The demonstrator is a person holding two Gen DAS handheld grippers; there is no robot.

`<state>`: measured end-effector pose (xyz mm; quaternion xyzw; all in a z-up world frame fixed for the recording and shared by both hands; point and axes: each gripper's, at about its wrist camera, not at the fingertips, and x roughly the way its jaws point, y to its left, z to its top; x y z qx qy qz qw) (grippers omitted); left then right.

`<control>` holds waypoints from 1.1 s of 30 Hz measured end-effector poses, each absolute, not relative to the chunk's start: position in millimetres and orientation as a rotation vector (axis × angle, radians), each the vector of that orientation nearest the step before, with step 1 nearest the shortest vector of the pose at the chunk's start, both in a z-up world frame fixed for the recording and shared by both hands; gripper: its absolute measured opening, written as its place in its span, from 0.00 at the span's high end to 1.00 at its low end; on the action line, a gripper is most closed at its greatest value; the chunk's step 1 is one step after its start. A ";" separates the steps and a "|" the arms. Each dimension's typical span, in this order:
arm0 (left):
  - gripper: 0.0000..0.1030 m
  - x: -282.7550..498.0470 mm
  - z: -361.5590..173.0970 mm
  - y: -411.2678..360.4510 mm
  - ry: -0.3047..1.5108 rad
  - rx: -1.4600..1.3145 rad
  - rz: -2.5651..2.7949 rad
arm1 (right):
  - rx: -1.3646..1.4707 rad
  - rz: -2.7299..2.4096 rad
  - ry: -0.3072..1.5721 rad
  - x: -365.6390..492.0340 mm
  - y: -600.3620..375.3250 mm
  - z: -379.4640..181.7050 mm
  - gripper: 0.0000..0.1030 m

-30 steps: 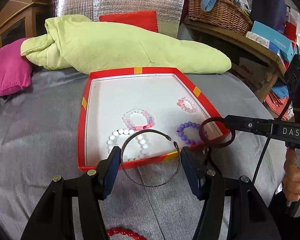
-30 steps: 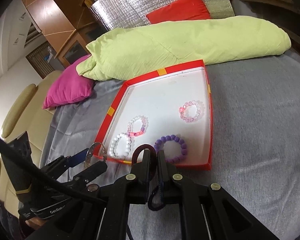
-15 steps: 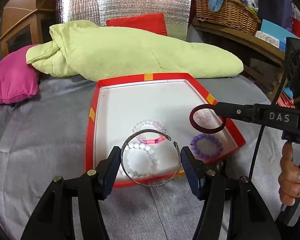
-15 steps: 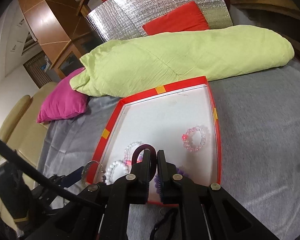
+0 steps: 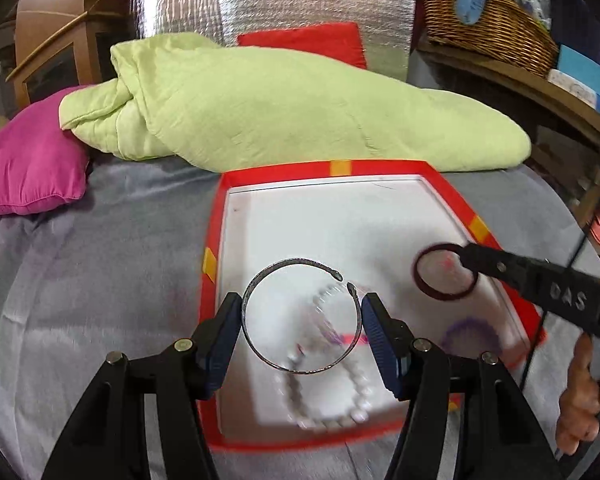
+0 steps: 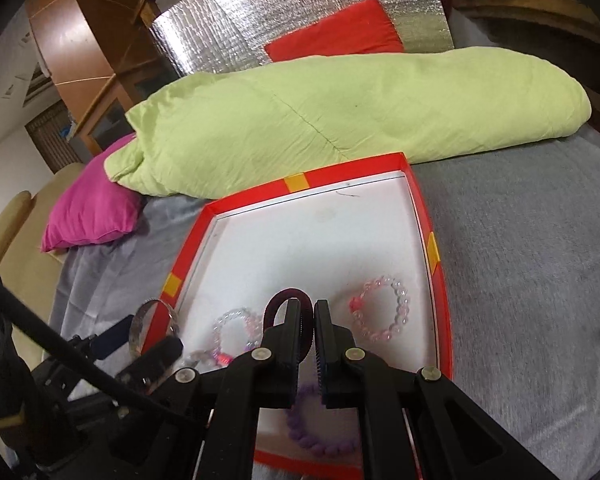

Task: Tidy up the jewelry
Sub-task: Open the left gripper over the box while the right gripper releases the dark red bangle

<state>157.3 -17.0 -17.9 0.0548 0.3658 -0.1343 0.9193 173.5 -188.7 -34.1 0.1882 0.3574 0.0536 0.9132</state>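
A shallow red box with a white floor (image 5: 340,216) (image 6: 324,240) lies on the grey bed. My left gripper (image 5: 302,322) is shut on a thin silver open bangle (image 5: 260,284), held flat over the box's near half. My right gripper (image 6: 313,312) is shut on a dark maroon ring bracelet (image 6: 278,298), which hangs over the box's right part (image 5: 446,272). On the box floor lie a white bead bracelet (image 5: 360,400), a clear-pink one (image 6: 232,320), a pink one (image 6: 396,312) and a purple one (image 6: 324,446).
A rolled lime-green quilt (image 5: 300,112) lies just behind the box, with a magenta pillow (image 5: 28,168) to its left and a red cushion (image 5: 308,40) against a silver foil panel. A wicker basket (image 5: 488,28) stands on a wooden shelf at right. A hand (image 5: 580,396) holds the right gripper's handle.
Both grippers have moved forward from the box's near edge to over its floor, carrying the silver bangle and the maroon ring. Neither grip has changed.
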 end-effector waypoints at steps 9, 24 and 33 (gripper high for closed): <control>0.39 219.4 -31.1 -8.9 0.832 0.060 -0.283 | 0.383 0.096 0.763 191.8 -187.6 -38.7 0.92; 0.38 231.7 -59.0 -21.9 0.917 0.121 -0.268 | 0.384 0.100 0.811 200.7 -180.0 -45.5 0.92; 0.34 212.3 -43.1 -16.1 0.851 0.146 -0.250 | 0.430 0.067 0.772 190.6 -198.1 -35.5 0.61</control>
